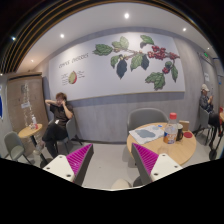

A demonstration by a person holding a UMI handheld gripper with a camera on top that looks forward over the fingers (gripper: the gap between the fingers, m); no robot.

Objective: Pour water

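My gripper [113,166] is open and empty, held up in the room with bare floor between its fingers. Its magenta pads [80,158] stand wide apart. Beyond the right finger stands a round wooden table [168,152]. On it are a bottle [171,128] with a red top and a small white cup [186,134] just to its right. Both are well ahead of the fingers and apart from them. I cannot tell whether the bottle holds water.
A pale sheet or tray [148,133] lies on the table, with a grey chair [147,117] behind it. A person [58,115] sits at a small table [30,130] far left. Another person [206,105] is far right. A beige rounded thing [121,183] lies low between the fingers.
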